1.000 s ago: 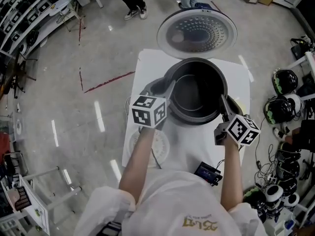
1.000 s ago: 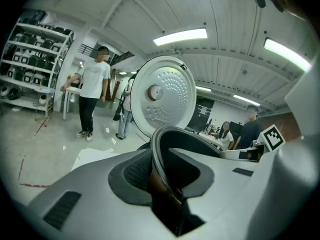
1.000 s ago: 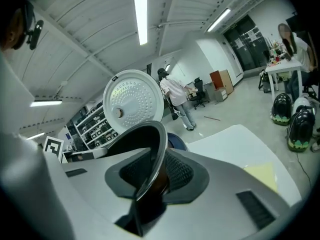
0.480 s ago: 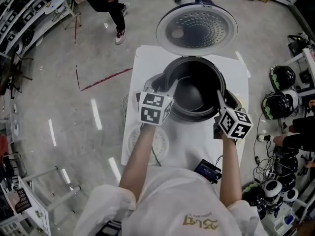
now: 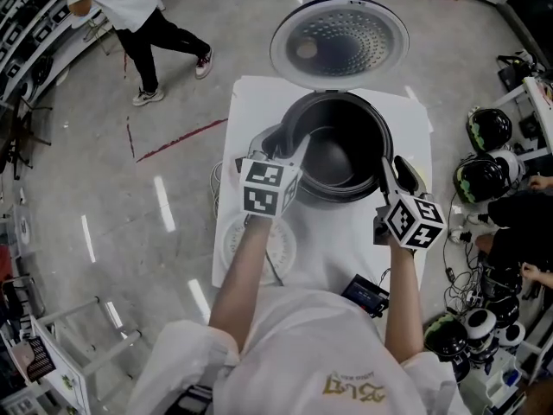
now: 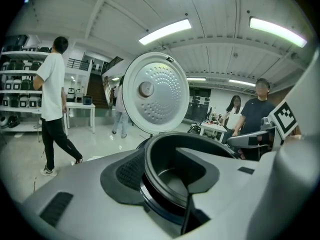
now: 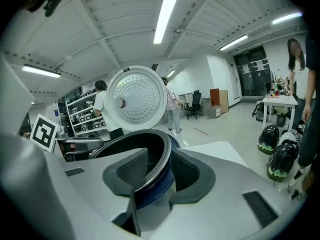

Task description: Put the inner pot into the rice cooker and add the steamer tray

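The black inner pot (image 5: 341, 156) sits inside the dark blue rice cooker (image 5: 295, 119), whose round lid (image 5: 339, 41) stands open behind it. My left gripper (image 5: 289, 145) is at the pot's left rim and my right gripper (image 5: 394, 173) at its right rim. In the left gripper view the pot's rim (image 6: 150, 154) passes between the opening jaws of the left gripper (image 6: 167, 171), clear of the pads. In the right gripper view the rim (image 7: 162, 154) stands between the pads of the right gripper (image 7: 160, 176), whose jaws are opening too. A pale round tray (image 5: 275, 247) lies under my left forearm, partly hidden.
The cooker stands on a white table (image 5: 259, 111). A small black device (image 5: 367, 296) lies near the table's front right corner. Helmets (image 5: 484, 175) and cables crowd the floor at the right. A person (image 5: 130, 11) walks at the upper left.
Both grippers' jaws have spread apart at the pot's rim, and the pot now rests in the cooker. The right gripper has shifted slightly. A person has walked into view at the upper left.
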### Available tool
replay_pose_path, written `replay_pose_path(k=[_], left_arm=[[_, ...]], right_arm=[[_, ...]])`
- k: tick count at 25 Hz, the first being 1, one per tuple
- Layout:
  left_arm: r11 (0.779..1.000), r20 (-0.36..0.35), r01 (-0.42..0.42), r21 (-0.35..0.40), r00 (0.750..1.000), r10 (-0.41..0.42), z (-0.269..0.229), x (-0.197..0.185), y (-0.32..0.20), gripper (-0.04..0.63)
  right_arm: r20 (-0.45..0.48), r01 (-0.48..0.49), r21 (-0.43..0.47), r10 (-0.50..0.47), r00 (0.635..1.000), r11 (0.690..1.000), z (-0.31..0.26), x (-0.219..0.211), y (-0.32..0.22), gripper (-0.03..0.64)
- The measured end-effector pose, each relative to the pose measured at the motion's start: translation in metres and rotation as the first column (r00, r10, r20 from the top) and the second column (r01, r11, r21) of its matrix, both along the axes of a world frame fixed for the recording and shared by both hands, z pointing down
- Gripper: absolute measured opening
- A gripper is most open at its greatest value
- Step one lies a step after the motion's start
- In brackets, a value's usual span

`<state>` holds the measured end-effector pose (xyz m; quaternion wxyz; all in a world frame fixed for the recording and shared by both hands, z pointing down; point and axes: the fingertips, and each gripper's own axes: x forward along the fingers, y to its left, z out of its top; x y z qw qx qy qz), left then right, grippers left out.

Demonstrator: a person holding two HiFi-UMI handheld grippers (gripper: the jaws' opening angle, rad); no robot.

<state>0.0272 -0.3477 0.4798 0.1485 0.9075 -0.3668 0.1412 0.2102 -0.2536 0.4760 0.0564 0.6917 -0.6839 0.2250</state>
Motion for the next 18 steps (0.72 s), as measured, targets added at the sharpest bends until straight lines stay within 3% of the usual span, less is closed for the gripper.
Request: replay_pose_path(k=[13,18], left_arm=[[0.997,-0.039,0.082,0.008,0.996,-0.082,-0.027,-0.019,0.075,0.196],[0.991,-0.074,0.128,-0.030,0.989,-0.129,-0.021,-0.043,0.128,0.192]], right_arm=[[0.103,0.112,0.038,-0.116,0.988,0.993,0.000,-0.031,0.073,0.141],[0.143,0.160,0.038,-0.164,0.976,0.986,0.007,-0.054,0.116,0.141]])
